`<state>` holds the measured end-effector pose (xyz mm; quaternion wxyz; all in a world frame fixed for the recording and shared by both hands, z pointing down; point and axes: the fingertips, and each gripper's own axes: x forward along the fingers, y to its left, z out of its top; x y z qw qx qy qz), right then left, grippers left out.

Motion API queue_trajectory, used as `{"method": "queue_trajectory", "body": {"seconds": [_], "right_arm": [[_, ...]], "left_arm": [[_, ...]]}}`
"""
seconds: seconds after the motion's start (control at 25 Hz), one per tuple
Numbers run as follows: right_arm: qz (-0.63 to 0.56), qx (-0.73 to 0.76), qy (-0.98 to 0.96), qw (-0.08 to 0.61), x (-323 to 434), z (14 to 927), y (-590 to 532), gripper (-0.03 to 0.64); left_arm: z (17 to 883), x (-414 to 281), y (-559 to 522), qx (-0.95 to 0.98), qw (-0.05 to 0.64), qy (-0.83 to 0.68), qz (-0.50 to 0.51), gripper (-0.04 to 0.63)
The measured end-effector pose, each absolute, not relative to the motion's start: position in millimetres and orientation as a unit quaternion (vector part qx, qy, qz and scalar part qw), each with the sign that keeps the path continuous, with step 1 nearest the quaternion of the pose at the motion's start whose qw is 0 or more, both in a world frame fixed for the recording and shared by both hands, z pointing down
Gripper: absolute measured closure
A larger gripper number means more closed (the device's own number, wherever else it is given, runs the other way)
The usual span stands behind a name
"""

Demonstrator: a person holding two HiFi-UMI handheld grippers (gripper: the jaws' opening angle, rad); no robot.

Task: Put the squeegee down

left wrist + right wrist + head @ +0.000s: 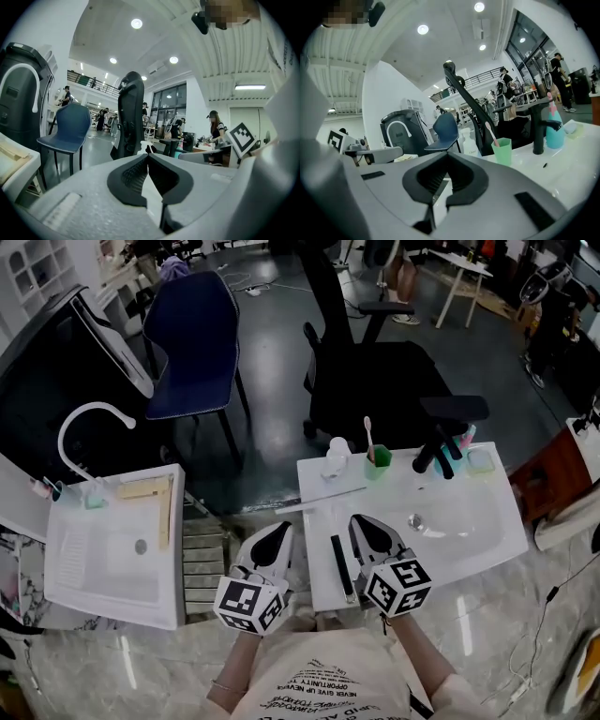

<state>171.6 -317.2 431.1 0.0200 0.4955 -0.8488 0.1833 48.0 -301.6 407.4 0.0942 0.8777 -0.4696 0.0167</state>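
The squeegee (341, 563) lies flat on the left part of the white sink counter (487, 521), its black handle pointing toward me and its thin metal blade (323, 500) lying crosswise at the far end. My left gripper (277, 531) hovers just left of the counter's edge, with its jaws shut and nothing between them; its tips (148, 155) meet in the left gripper view. My right gripper (362, 522) is over the counter just right of the handle, also shut and empty, with its tips (447, 153) together. Neither gripper touches the squeegee.
Behind the squeegee stand a white bottle (336, 457), a green cup with a toothbrush (377, 463), a black tap (441, 451) and a teal bottle (555, 126). A second white sink (112, 554) with a white tap sits at left. A blue chair (192, 343) and a black office chair (375, 381) stand beyond.
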Motion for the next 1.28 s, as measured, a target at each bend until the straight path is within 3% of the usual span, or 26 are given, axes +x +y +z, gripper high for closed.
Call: {"method": "queue_trajectory", "body": {"seconds": [0.72,1.28], "right_arm": [[0.133,0.514,-0.846,-0.057,200.4,371.5,-311.9,0.612],[0.125,0.520,-0.843,-0.056,206.9,366.3,-309.7,0.612]], "left_arm": [[374.2,14.8,-301.2,0.860,0.040,-0.508,-0.005,0.572],[371.3,8.1,-300.5,0.854,0.040,-0.519,-0.008,0.572]]}}
